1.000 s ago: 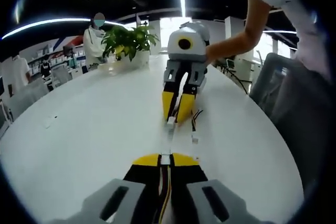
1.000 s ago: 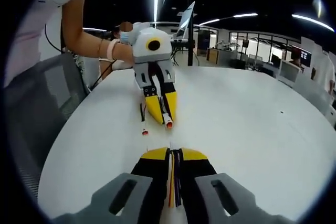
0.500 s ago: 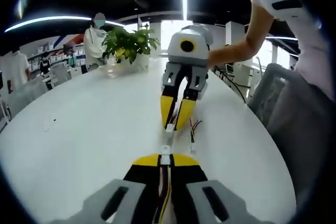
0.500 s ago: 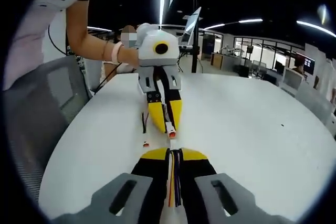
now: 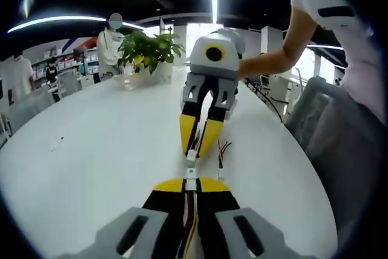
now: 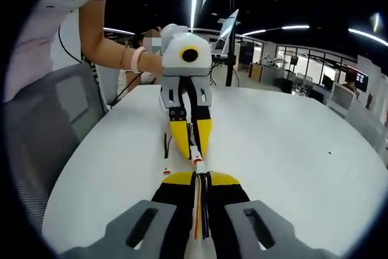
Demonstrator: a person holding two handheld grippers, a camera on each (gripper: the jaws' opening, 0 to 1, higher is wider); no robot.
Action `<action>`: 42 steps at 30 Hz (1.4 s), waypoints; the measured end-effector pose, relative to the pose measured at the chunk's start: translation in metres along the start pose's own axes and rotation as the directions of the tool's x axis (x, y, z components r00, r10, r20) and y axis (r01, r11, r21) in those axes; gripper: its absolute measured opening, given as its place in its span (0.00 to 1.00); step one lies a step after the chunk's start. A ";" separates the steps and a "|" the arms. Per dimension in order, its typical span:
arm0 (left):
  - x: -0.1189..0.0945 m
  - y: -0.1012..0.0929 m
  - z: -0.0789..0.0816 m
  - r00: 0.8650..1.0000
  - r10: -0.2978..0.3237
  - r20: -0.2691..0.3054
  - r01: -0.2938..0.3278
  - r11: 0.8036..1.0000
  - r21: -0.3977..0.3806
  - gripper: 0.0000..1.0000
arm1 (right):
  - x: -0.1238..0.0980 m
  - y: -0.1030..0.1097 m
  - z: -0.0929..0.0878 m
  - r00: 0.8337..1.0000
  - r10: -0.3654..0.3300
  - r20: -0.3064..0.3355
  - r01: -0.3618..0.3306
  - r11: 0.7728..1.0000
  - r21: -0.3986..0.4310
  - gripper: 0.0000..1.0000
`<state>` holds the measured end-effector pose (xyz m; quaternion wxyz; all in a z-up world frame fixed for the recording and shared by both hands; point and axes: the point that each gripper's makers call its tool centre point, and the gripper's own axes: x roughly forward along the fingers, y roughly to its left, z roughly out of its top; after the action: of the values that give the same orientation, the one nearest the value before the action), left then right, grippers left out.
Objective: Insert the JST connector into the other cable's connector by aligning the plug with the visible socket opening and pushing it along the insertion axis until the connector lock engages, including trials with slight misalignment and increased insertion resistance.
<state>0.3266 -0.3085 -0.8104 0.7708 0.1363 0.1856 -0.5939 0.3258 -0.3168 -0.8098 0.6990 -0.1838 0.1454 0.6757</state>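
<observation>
connectors tip to tip, not yet mated

left gripper [image 5: 191, 181] clamps the socket [image 5: 191, 173], right gripper [image 5: 198, 148] clamps the plug [image 5: 190, 155], both above mid-desk [image 5: 109, 144]; plug meets socket mouth; push and lock remain.

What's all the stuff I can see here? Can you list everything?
table: one, white, rounded, under both grippers
plant: one, green, in a white pot at the table's far end
spare cable: one, dark wires with a white end, lying on the table beside the right gripper
connectors: two, white, tip to tip between the grippers
chair: one, grey, beside the table
bystander: one, in white, behind the plant
left gripper: yellow and black, shut on a wired connector
right gripper: yellow and black, shut on the other connector
arm: one, holding the left gripper
</observation>
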 end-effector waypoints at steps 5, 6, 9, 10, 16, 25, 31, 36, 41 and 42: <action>0.002 -0.001 0.002 1.000 -0.005 0.006 0.005 1.000 0.001 0.00 | 0.003 0.001 -0.001 1.000 0.006 -0.005 -0.006 1.000 -0.002 0.04; 0.003 -0.002 0.002 1.000 -0.006 0.006 0.006 1.000 0.003 0.00 | 0.003 0.001 -0.002 1.000 0.007 -0.006 -0.007 1.000 -0.002 0.04; 0.002 -0.003 0.003 1.000 -0.008 0.007 0.008 1.000 0.004 0.00 | 0.003 0.001 -0.003 1.000 0.006 -0.010 -0.006 1.000 -0.003 0.04; 0.003 -0.003 0.004 1.000 -0.008 0.006 0.008 1.000 0.006 0.00 | 0.003 0.001 -0.003 1.000 0.006 -0.010 -0.006 1.000 -0.002 0.04; 0.004 -0.004 0.005 1.000 -0.014 -0.001 0.014 1.000 0.018 0.00 | 0.003 0.001 -0.003 1.000 0.008 -0.012 -0.008 1.000 -0.008 0.04; 0.004 -0.006 0.005 0.999 -0.030 -0.024 0.031 0.998 0.047 0.00 | 0.004 0.005 -0.003 1.000 0.023 -0.019 -0.024 1.000 -0.013 0.04; 0.006 -0.007 0.004 0.998 -0.042 -0.038 0.044 0.997 0.058 0.00 | 0.004 0.007 -0.001 0.999 0.037 -0.022 -0.037 0.999 -0.024 0.04; 0.006 -0.009 0.002 0.997 -0.052 -0.053 0.056 0.996 0.076 0.00 | 0.005 0.010 -0.003 0.998 0.046 -0.033 -0.047 0.998 -0.030 0.04; 0.006 -0.010 0.003 0.996 -0.062 -0.069 0.067 0.994 0.083 0.00 | 0.005 0.012 -0.003 0.998 0.054 -0.040 -0.056 0.998 -0.040 0.04; 0.006 -0.010 0.004 0.995 -0.064 -0.074 0.070 0.994 0.082 0.00 | 0.004 0.012 -0.003 0.998 0.056 -0.042 -0.057 0.997 -0.043 0.04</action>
<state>0.3186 -0.3181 -0.8098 0.7371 0.1836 0.1920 -0.6214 0.3142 -0.3142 -0.8157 0.6723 -0.2084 0.1498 0.6944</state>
